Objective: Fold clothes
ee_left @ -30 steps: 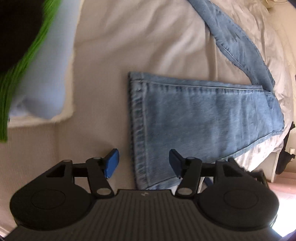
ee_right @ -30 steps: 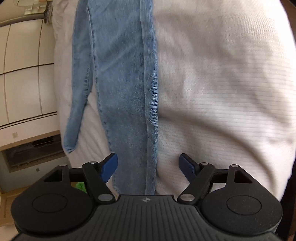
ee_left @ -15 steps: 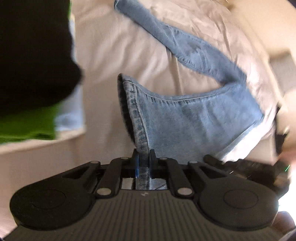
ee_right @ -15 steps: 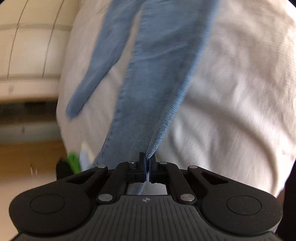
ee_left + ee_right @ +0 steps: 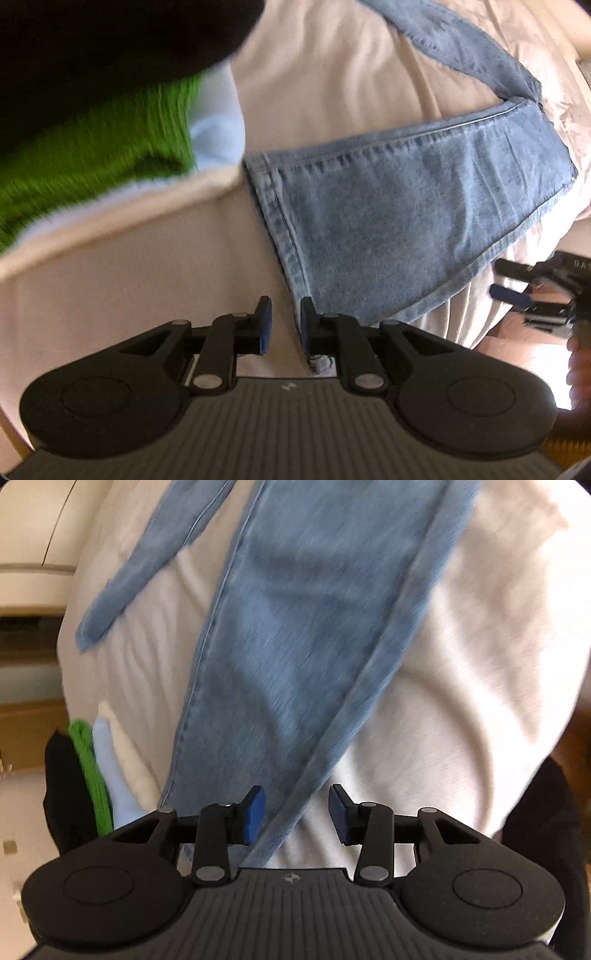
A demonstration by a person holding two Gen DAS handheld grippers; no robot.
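Bed [image 5: 332, 92] w/ cream, wrinkled sheet carries everything. Light-blue jeans [image 5: 406, 206] lie across it, one leg stretched toward the edge, hem near the corner, other leg angled off further back. At the bed's side sits a stack of folded clothes [image 5: 92, 771]: black, green knit, pale blue, cream, touching each other.

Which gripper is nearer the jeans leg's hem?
Left. The left gripper, jaws opening, has the corner of the hem at its right pad; the right gripper, jaws opening around the side edge of the leg, sits farther along it.
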